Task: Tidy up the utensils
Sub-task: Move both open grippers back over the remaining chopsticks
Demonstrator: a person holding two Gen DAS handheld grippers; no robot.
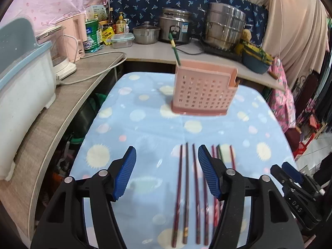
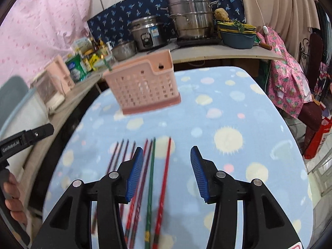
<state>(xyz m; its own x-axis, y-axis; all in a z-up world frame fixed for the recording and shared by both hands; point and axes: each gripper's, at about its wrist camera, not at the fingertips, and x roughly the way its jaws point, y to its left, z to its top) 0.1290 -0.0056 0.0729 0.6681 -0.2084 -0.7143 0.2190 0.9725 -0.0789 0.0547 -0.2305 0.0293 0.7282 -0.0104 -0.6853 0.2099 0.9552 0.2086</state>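
- The surface [image 1: 149, 128] fills most of both views, draped in a light blue cloth with pale yellow, pink and white dots.
- Behind it runs a counter [image 1: 157, 51] holding a tall steel steamer pot [image 1: 225, 28], a rice cooker [image 1: 175, 28], a small lidded pot [image 1: 146, 33] and a cluster of bottles and tins.
- A white and grey-blue bin [image 1: 22, 72] sits on a wooden shelf at the left edge of the left wrist view.
- The pink perforated utensil holder [image 1: 204, 90] stands upright near the far end of the surface, with one green chopstick [image 1: 175, 48] leaning out of its back left corner.
- The left tongs [image 1: 167, 173] stand wide and empty above the near end of the surface; a few dark red chopsticks lie on the cloth in the gap, untouched by the blue pads.
- The right tongs [image 2: 167, 175] are likewise parted and grip nothing; the red and green sticks lie on the cloth toward the left pad.
- The loose chopsticks [image 1: 196, 188] lie side by side on the near part of the surface, well apart from the holder, pointing roughly toward it: dark red ones at the left, then a green one [image 2: 151, 186] and a bright red one [image 2: 164, 186].
- Both views are motion-blurred, so the sticks' exact count is unclear.
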